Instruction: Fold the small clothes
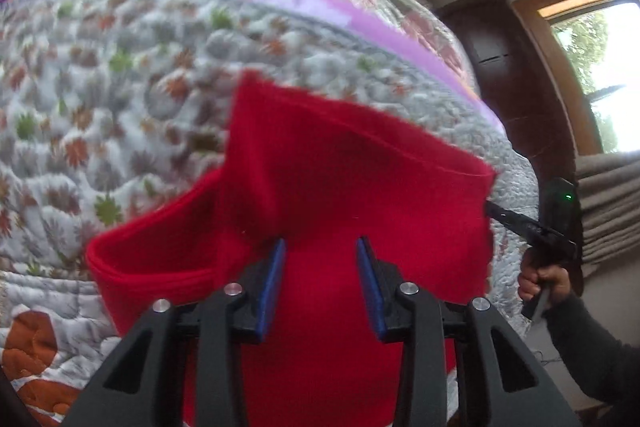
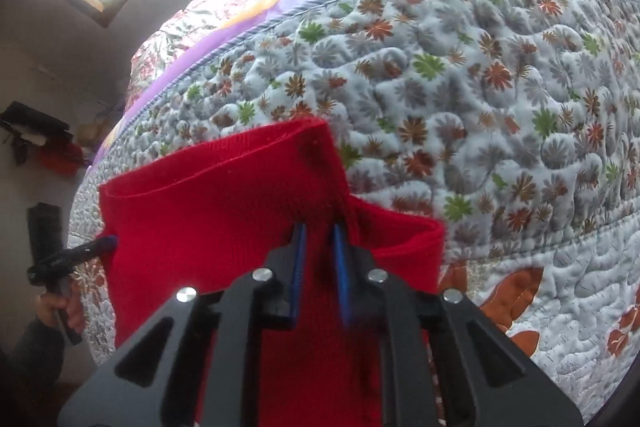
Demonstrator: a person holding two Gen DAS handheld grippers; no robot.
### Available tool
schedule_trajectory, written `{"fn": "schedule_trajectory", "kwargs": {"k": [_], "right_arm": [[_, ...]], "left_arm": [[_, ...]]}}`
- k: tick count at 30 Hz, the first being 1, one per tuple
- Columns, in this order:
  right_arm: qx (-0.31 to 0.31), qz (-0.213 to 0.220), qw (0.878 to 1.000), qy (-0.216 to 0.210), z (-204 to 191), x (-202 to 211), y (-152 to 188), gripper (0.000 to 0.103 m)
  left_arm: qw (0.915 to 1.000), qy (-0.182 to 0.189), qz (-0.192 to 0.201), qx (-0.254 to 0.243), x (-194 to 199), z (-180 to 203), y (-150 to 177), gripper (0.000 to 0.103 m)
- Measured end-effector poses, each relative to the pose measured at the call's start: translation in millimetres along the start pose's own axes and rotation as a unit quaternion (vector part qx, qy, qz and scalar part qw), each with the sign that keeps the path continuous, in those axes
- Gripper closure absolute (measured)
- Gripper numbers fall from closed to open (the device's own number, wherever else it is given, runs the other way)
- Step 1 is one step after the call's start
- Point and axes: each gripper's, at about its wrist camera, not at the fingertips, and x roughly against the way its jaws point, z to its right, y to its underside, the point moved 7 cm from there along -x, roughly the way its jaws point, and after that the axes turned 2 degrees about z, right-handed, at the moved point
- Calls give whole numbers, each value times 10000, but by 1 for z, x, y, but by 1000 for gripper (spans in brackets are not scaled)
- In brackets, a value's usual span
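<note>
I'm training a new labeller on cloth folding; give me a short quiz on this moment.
1. True or false: the red garment lies on a bare wooden table.
2. Whose fingers stand wider apart? A) the left tool B) the right tool
3. Fill in: the pads on the fingers are ____.

Key: 1. False: it lies on a flowered quilt. 2. A. 3. Blue.
</note>
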Motion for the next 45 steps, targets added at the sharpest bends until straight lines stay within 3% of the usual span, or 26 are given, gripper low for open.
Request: {"fn": "schedule_trajectory", "kwargs": {"k": [3,7,9,13,16,17,18,21,23,25,28,29,31,32,34,35,36,38,40,42,43,45], "right_arm": [[64,219,9995,-210,-11,34,11,80],[95,-34,9992,-391,-18,54,64,80],[38,-273,9989,-368,-14,52,98,80],[-214,-557,9982,-107,10,32,136,82],[-438,-471,9978,-138,22,33,144,85],[-458,-400,9980,-172,19,40,146,80],[-438,-290,9984,-228,13,51,147,75],[-414,-235,9983,-343,3,74,163,75],[-455,-300,9980,-323,6,79,180,75],[-570,-446,9972,-162,19,73,199,74],[-701,-521,9962,23,36,58,207,87],[-703,-510,9962,48,38,58,205,88],[-716,-316,9968,182,35,71,199,83],[-668,-167,9971,327,34,81,196,71],[-27,127,9961,877,6,105,190,69],[408,236,9926,1118,-13,114,191,62],[841,348,9870,1324,-34,123,195,47],[1761,499,9698,1610,-92,129,211,42],[2709,503,9453,1749,-155,115,236,41],[3544,546,9130,1944,-207,91,257,37],[4070,612,8876,2068,-238,72,274,37],[4631,724,8544,2245,-267,48,286,35]], "left_arm": [[9991,341,263,1,26,13,1,67],[9960,875,161,-82,53,33,34,63],[9962,866,-98,-9,48,27,55,63],[9979,325,-495,247,16,-9,92,65],[9971,495,-380,434,16,-20,96,70],[9973,499,-352,401,24,-20,99,69],[9977,522,-301,305,33,-14,100,67],[9956,915,-172,115,58,15,113,65],[9953,931,-231,122,66,20,133,65],[9955,797,-456,216,58,11,157,65],[9958,331,-739,434,39,-23,182,65],[9948,434,-747,540,39,-28,184,66],[9939,575,-703,630,50,-28,183,65],[9936,662,-657,642,58,-28,181,61],[9939,770,-499,619,80,-25,171,43],[9944,750,-425,607,92,-28,163,31],[9950,724,-341,605,105,-34,152,25],[9957,646,-247,619,114,-44,136,23],[9961,513,-232,674,120,-68,117,21],[9947,616,-281,771,111,-71,100,20],[9933,694,-336,863,104,-78,88,20],[9904,851,-417,1003,88,-88,72,20]]}}
